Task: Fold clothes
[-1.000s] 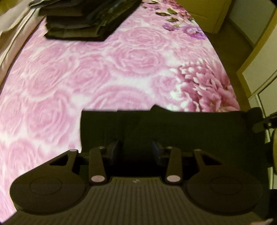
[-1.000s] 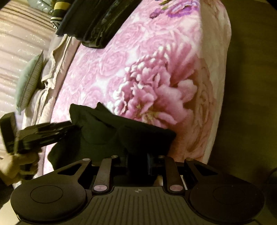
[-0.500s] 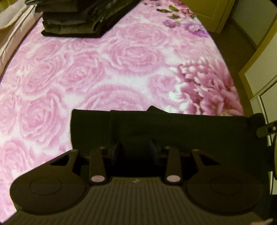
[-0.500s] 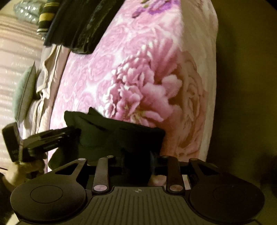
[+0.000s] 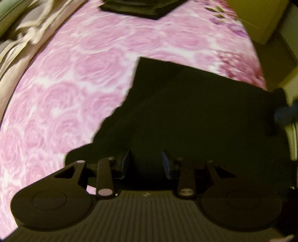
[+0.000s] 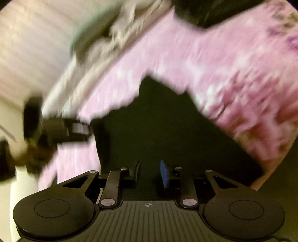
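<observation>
A black garment (image 5: 195,111) hangs in front of a bed with a pink rose-print cover (image 5: 83,89). My left gripper (image 5: 146,163) is shut on one part of it, with the cloth between the blue pads. My right gripper (image 6: 150,174) is shut on another part of the same garment (image 6: 167,134), which fills the lower middle of the blurred right wrist view. The left gripper (image 6: 61,128) also shows at the left of the right wrist view, at the garment's edge. The right gripper shows at the right edge of the left wrist view (image 5: 285,111).
A stack of dark folded clothes (image 5: 141,7) lies at the far end of the bed. Crumpled beige bedding (image 5: 24,33) and a grey-green pillow (image 6: 83,37) lie along the bed's left side. Pale cabinet doors (image 5: 270,20) stand to the right.
Both grippers have swung up and toward the bed with the garment, which now covers more of each view. Both views are motion-blurred, the right one strongly.
</observation>
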`<state>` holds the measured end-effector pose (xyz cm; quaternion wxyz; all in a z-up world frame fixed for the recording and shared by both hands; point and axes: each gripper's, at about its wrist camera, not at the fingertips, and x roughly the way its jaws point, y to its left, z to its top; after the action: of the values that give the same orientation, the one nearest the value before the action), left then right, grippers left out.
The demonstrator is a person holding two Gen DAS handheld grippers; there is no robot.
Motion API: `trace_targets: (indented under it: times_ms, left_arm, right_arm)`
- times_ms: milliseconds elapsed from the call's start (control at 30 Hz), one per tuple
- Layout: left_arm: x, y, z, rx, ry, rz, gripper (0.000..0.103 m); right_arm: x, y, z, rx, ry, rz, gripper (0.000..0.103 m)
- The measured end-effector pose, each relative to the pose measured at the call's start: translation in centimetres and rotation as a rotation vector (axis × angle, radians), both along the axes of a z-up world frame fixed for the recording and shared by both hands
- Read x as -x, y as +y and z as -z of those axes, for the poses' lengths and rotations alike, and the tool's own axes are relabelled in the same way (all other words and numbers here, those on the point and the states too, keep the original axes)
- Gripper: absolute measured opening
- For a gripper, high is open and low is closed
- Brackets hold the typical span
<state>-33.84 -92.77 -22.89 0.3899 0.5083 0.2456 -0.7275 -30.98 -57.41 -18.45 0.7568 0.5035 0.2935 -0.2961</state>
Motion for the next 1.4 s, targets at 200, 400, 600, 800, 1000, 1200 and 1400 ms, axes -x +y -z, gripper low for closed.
trace_targets:
  times_ms: [200,400,600,800,1000,1200,1400]
  left_arm:
    - [-0.7,-1.1,1.8,0.013,0.018,0.043,0.038]
    - [-4.6,1.0,-1.8,0.064,0.083,-0.023,0.033]
    - [-6.8,1.2,-0.1,0.051,0.084,-0.036,0.032]
    - [-6.6,0.7,2.9,0.045,0.09,-0.001,0.038]
    - [-7.3,3.0,0.3,0.085,0.099,0.028,0.034]
    - [-5.2,4.0,2.3,0.097,0.114,0.098,0.03]
    - [-5.5,4.5,1.9,0.109,0.104,0.129,0.031]
  right_arm:
    - [-0.8,-0.7,3.3,-0.031,0.037,-0.061,0.027]
    - [-1.1,0.7,1.0,0.004,0.102,0.033,0.027]
    - [-3.0,5.2,-1.1,0.068,0.126,0.072,0.027]
    - [-3.3,8.1,1.3,0.052,0.177,0.112,0.027]
    - [-3.6,10.6,-2.4,0.153,0.169,0.108,0.027]
    - [-3.8,12.2,2.6,0.071,0.203,0.145,0.027]
    - [-4.3,12.1,3.2,0.079,0.241,0.135,0.028]
